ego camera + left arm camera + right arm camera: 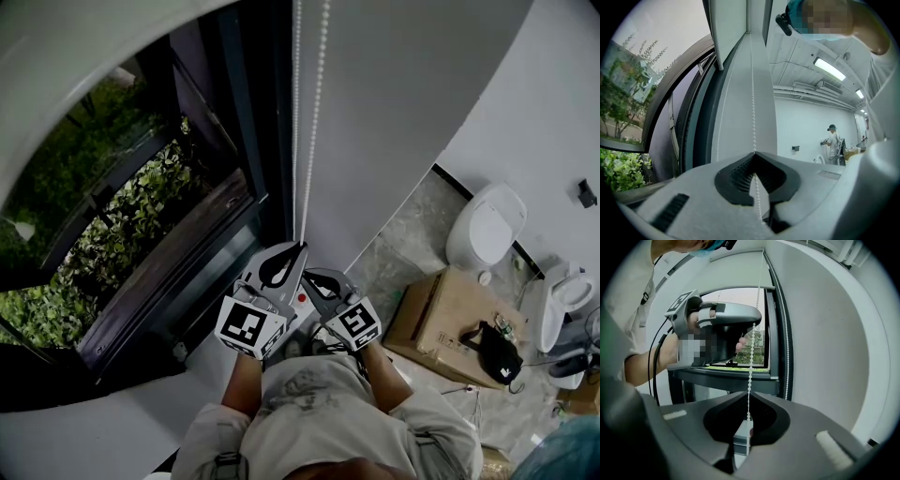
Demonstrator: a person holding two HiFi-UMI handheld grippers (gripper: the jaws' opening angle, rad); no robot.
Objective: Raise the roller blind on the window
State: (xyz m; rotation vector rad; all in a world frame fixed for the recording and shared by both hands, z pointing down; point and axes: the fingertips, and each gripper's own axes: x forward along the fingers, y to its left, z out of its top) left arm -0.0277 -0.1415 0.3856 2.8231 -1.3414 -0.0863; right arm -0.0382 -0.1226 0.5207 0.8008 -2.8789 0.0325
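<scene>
— Both hands are on the cord! The left gripper [754,153] has its jaws pinched shut on the bead chain [753,93]. The right gripper [749,393] is clamped on what looks like the same strand, just beneath it, low centre of the head view.

— And the roller blind [731,33], where's that?

— Right at the top of the left gripper view: a pale panel ending in a dark edge (I take that for its bottom bar, though I'm not certain). The window [141,216], on the left of the head view, shows greenery through uncovered glass. So I'd judge the raise well along. How much travel is left, these views don't tell me.

— Any containers about?

— One cardboard box [441,314], lower right of the head view, on the floor. Its flaps look closed, so whatever is inside is hidden. A black bundle [497,354] lies on top of it. Above it in the frame, a white toilet [486,225] stands against the wall with its lid down.
</scene>
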